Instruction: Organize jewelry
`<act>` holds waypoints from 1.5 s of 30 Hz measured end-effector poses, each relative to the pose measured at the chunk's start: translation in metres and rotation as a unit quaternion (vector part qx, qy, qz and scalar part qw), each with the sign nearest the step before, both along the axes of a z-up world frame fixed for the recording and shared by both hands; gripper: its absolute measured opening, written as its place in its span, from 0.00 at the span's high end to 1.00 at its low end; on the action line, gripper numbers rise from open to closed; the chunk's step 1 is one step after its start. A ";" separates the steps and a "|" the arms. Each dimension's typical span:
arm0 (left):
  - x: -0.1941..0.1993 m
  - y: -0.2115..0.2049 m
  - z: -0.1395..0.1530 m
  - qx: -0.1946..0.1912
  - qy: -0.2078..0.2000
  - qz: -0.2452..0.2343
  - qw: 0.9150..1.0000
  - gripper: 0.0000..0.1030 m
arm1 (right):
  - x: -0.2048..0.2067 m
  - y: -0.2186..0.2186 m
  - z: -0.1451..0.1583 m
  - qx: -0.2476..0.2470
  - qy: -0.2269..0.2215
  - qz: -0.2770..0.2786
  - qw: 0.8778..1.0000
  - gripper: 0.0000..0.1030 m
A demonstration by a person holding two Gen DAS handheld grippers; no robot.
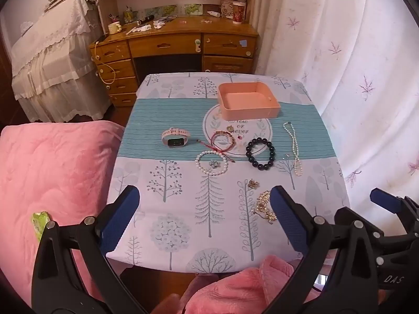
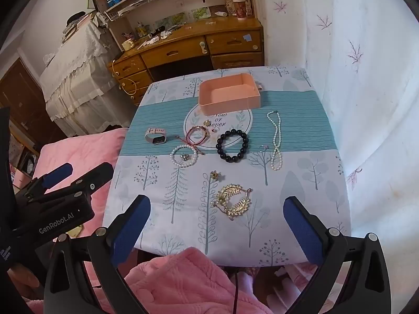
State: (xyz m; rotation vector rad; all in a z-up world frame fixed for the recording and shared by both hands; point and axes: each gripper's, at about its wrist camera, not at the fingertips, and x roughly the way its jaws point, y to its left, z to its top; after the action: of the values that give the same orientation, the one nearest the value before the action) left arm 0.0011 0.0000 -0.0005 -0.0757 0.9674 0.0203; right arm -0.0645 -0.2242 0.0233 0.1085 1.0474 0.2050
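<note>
A pink open box (image 1: 248,100) (image 2: 229,95) stands at the table's far side, with nothing visible inside. In front of it lie a pink watch (image 1: 175,138) (image 2: 156,136), red string bracelets (image 1: 222,138) (image 2: 199,133), a white pearl bracelet (image 1: 211,162) (image 2: 183,155), a black bead bracelet (image 1: 260,153) (image 2: 232,145), a pearl necklace (image 1: 294,146) (image 2: 276,140) and gold leaf jewelry (image 1: 264,206) (image 2: 233,200). My left gripper (image 1: 205,214) is open and empty above the near table edge. My right gripper (image 2: 217,225) is open and empty, just short of the gold piece.
The table wears a tree-print cloth (image 1: 183,204) (image 2: 301,183). A pink blanket (image 1: 52,170) (image 2: 183,282) lies left and below. A wooden desk (image 1: 178,44) (image 2: 188,49) stands behind, a white curtain (image 1: 353,65) on the right. A small gold brooch (image 1: 253,183) (image 2: 215,175) lies nearby.
</note>
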 end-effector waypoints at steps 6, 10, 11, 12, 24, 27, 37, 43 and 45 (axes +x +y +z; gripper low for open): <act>0.003 -0.009 -0.002 0.020 -0.001 -0.019 1.000 0.04 | 0.003 -0.003 0.000 -0.008 0.002 -0.005 1.000 0.00; 0.004 -0.019 0.002 0.032 0.000 -0.031 0.999 0.04 | 0.002 -0.001 -0.004 -0.008 0.002 -0.007 1.000 0.00; 0.001 -0.022 0.001 0.034 -0.004 -0.030 0.999 0.04 | 0.002 0.001 -0.004 -0.008 0.002 -0.007 1.000 0.00; 0.001 -0.023 0.001 0.034 -0.004 -0.031 0.999 0.04 | 0.004 -0.004 -0.003 -0.002 0.004 -0.008 1.000 0.00; -0.001 -0.024 0.002 0.033 -0.001 -0.023 0.999 0.04 | 0.005 -0.007 -0.006 0.003 0.008 -0.004 1.000 0.00; -0.002 -0.025 0.003 0.033 0.000 -0.020 0.999 0.04 | 0.005 -0.004 -0.007 -0.002 0.009 0.001 1.000 0.00; 0.001 -0.014 0.000 0.031 0.002 -0.019 0.999 0.04 | 0.007 -0.003 -0.008 -0.001 0.011 -0.001 1.000 0.00; 0.000 -0.017 -0.001 0.028 0.001 -0.018 0.999 0.04 | 0.007 -0.004 -0.008 -0.001 0.010 0.001 1.000 0.00; 0.001 -0.019 -0.001 0.030 0.001 -0.018 0.999 0.04 | 0.007 -0.002 -0.009 -0.003 0.011 0.001 1.000 0.00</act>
State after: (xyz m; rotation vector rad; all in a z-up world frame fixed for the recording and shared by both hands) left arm 0.0020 -0.0187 -0.0020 -0.0028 0.9695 0.0164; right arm -0.0580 -0.2262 0.0147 0.1045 1.0697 0.2030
